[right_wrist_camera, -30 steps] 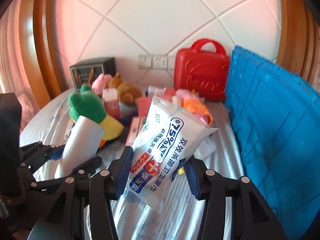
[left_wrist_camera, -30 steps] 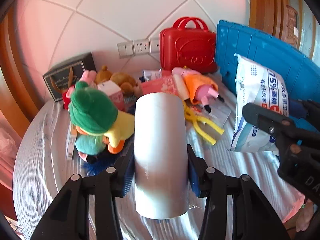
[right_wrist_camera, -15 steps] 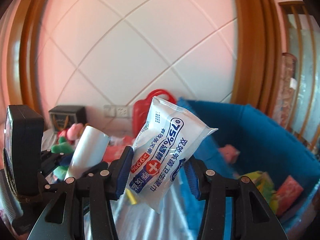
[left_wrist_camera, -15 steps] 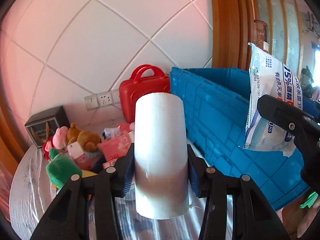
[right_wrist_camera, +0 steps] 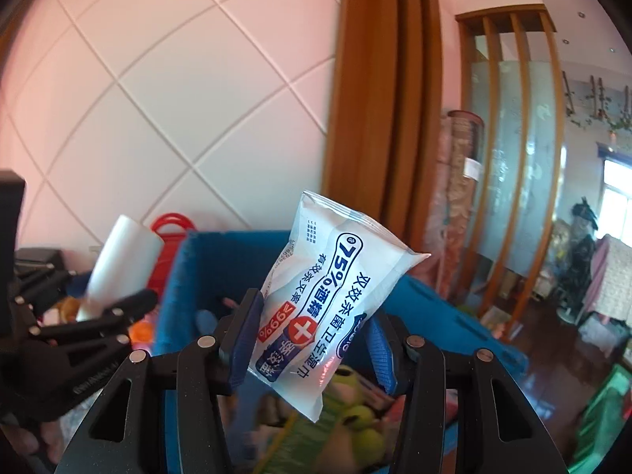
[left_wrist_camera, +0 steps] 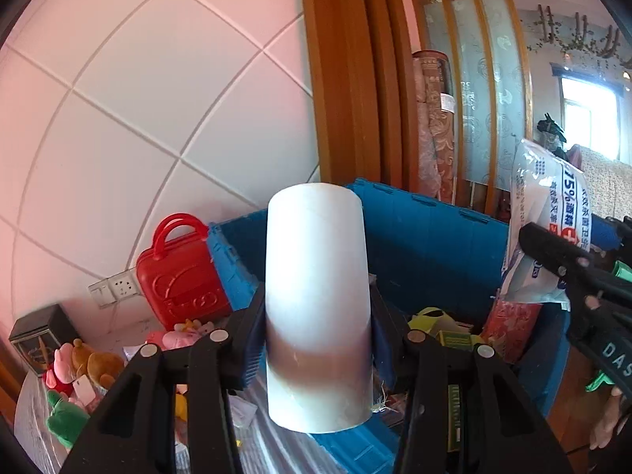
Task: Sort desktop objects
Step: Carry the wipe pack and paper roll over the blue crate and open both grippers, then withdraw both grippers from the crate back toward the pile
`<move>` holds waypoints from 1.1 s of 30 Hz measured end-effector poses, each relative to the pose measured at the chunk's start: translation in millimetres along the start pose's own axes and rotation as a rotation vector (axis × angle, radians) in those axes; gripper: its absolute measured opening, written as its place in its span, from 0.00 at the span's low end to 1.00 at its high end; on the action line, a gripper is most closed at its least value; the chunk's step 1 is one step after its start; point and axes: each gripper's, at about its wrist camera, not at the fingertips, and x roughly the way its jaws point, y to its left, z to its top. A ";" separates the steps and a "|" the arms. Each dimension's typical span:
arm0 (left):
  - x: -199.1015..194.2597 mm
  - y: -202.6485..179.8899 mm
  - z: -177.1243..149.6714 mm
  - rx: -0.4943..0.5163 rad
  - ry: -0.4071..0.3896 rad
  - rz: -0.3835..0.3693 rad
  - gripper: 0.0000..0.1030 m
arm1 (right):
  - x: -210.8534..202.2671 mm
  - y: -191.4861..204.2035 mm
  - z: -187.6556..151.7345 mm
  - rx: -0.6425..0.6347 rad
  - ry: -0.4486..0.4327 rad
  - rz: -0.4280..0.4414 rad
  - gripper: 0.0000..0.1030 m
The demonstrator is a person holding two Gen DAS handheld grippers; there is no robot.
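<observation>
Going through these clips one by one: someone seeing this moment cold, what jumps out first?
Each gripper fills its own view with what it holds: the left gripper is clamped on a white roll standing upright, and the right gripper pinches a tilted white wipes packet. Right behind both sits a big blue crate already holding mixed items. At lower left in the left wrist view, a red case and plush toys remain on the table.

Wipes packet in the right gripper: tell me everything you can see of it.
The wipes packet is a soft, glossy white plastic pouch with crimped ends, blue Chinese print, a large "75%", a red "99%" band and a red circle with a white cross. It is sealed and slightly puffy. It tilts, upper end leaning right, pinched near its lower part between the right gripper pads, above the open blue crate.
</observation>
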 end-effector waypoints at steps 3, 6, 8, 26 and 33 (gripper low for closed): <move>13.6 -25.2 6.7 0.032 0.024 -0.045 0.44 | 16.2 -21.8 -9.1 0.004 0.036 -0.039 0.48; 24.3 -47.1 6.7 0.072 0.041 -0.069 0.44 | 30.4 -35.9 -17.2 -0.001 0.058 -0.072 0.48; 28.9 -58.2 5.8 0.091 0.056 -0.081 0.44 | 36.1 -44.5 -22.1 -0.021 0.070 -0.101 0.48; 24.4 -60.0 1.0 0.057 0.068 -0.070 0.80 | 54.3 -60.0 -36.9 -0.093 0.062 -0.225 1.00; 5.7 -40.9 -2.8 0.000 0.021 -0.064 0.92 | 40.1 -58.3 -40.0 -0.068 0.050 -0.214 1.00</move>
